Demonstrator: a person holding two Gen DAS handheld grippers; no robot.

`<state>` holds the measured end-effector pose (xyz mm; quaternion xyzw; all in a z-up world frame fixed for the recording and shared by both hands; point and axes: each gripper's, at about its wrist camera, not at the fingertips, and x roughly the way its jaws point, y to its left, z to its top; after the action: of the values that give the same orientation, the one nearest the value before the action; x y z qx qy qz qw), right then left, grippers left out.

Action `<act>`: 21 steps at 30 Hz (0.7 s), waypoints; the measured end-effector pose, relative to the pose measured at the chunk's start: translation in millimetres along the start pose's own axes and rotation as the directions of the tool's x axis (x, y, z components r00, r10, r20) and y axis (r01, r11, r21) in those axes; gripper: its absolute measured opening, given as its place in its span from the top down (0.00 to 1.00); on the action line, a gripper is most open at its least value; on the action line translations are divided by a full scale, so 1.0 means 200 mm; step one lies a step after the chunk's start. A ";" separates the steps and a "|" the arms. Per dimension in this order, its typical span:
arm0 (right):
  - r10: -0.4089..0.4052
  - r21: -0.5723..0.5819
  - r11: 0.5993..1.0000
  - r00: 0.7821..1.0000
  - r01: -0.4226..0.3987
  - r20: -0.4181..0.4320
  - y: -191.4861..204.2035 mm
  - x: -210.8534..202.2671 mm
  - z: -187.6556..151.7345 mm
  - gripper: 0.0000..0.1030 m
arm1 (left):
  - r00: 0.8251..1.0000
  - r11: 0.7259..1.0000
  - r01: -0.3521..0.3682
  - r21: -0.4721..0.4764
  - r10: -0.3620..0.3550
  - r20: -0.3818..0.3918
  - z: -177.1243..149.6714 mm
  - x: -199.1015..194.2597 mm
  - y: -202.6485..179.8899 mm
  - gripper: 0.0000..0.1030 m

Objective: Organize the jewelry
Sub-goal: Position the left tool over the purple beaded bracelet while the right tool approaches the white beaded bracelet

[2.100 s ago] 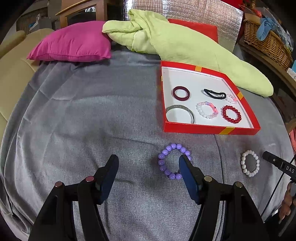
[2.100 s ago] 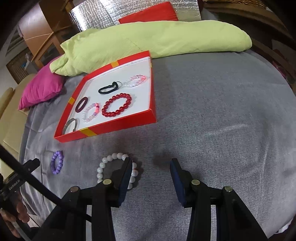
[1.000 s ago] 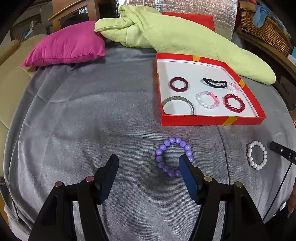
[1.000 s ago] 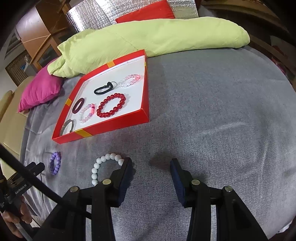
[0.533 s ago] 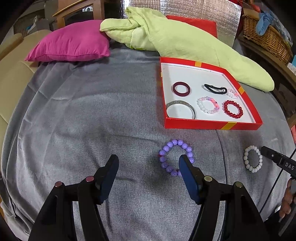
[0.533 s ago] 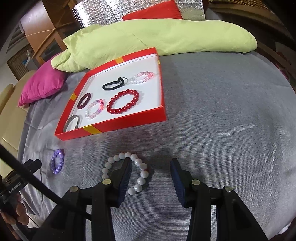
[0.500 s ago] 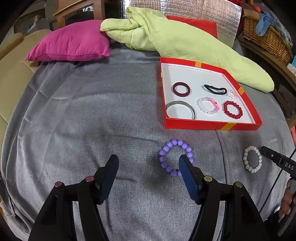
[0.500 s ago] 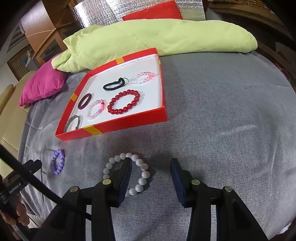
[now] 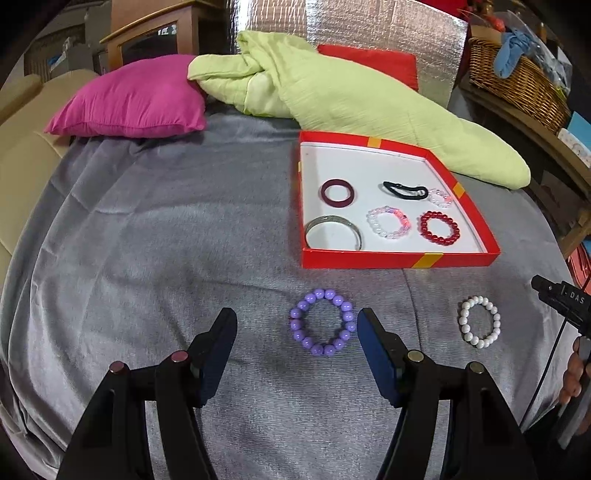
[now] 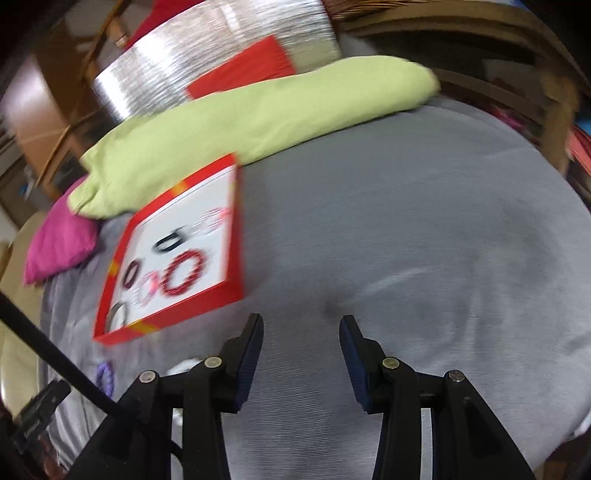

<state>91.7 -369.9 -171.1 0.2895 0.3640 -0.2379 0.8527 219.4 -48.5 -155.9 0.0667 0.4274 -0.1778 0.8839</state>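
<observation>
Red tray [image 9: 395,258] — six pieces inside | purple bracelet [image 9: 322,322] outside | left gripper [image 9: 295,339], right gripper [image 10: 301,343] — jaws parted, empty

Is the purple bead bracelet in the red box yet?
Not yet. The purple bracelet lies on the grey cloth, outside the red box.

Grey cloth [image 9: 155,236] under everything. Box [image 9: 391,258] red outside with yellow-orange tape strips, white inside. In it: dark maroon ring [image 9: 337,191], silver bangle [image 9: 334,232], black hair tie [image 9: 404,190], red bead bracelet [image 9: 439,228], pink-white bead bracelet [image 9: 388,222]. On the cloth: purple bead bracelet [image 9: 322,322], white bead bracelet [image 9: 479,321]. Magenta pillow [image 9: 129,99], lime-green blanket [image 9: 354,99], silver foil panel [image 9: 388,33].
</observation>
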 end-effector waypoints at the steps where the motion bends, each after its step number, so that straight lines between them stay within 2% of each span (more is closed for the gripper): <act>1: -0.018 0.019 1.000 1.000 0.018 0.000 -0.03 0.00 0.00 0.55 | 1.000 1.000 0.003 0.003 -0.003 0.001 0.00 0.00 -0.01 0.34; 5: -0.088 0.071 0.994 0.996 0.088 -0.004 -0.12 -0.04 0.02 0.55 | 1.000 1.000 0.020 0.019 -0.020 0.006 0.00 -0.02 -0.03 0.34; 10: -0.143 0.043 0.989 0.990 0.143 -0.016 -0.07 -0.08 0.04 0.55 | 0.999 0.999 0.034 0.020 -0.034 0.019 0.01 -0.04 -0.04 0.34; 21: -0.133 -0.071 0.989 0.990 0.129 -0.045 0.15 -0.08 0.02 0.55 | 1.000 1.000 0.027 0.011 -0.027 0.015 0.00 -0.03 -0.02 0.34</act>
<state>101.3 -347.3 -146.6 0.2417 0.4112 -0.2736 0.8353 214.4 -51.1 -150.4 0.0643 0.4205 -0.1925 0.8843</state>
